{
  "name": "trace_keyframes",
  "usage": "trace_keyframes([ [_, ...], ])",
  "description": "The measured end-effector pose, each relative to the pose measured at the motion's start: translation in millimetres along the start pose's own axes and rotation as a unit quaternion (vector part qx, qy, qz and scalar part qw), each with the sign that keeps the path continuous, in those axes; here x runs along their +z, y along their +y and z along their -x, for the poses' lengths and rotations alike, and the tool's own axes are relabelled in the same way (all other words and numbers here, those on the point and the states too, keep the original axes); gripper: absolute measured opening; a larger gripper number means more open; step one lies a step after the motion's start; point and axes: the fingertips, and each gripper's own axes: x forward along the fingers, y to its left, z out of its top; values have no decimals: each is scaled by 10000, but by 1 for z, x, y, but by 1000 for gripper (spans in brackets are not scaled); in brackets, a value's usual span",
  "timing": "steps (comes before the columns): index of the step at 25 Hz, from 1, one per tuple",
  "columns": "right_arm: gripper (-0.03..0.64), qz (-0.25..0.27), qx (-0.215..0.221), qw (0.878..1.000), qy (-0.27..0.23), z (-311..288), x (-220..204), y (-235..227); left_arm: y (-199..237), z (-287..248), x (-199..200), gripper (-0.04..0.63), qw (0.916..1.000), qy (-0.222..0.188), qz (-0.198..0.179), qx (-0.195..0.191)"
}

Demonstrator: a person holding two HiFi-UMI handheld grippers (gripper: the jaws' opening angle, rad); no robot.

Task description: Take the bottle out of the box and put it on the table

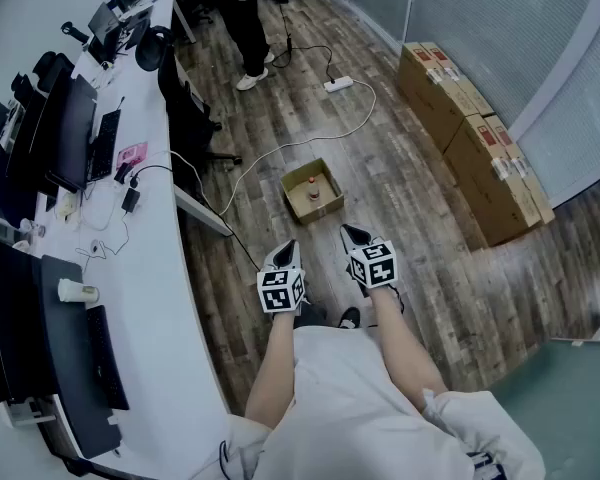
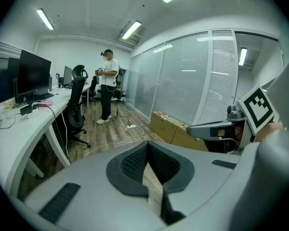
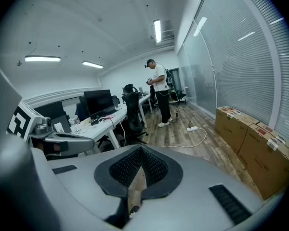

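A small open cardboard box stands on the wooden floor ahead of me. Upright inside it is a bottle with a red cap. My left gripper hangs short of the box, to its near left, jaws together and empty. My right gripper is level with it, to the near right of the box, shut on nothing as well. Both point forward and somewhat down. In the left gripper view the jaws leave only a thin slit; the right gripper view shows the same. The long white table runs along my left.
Large cardboard cartons line the glass wall at right. A power strip and its white cable lie beyond the box. A black office chair stands by the table, which carries monitors, keyboards and a paper cup. Another person stands farther off.
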Motion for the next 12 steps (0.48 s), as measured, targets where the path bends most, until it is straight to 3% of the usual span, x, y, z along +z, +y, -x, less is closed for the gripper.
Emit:
trace_keyframes([
  [12,38,43,84,10000,-15,-7,6,-2,1,-4,6,14,9999,-13,-30,100],
])
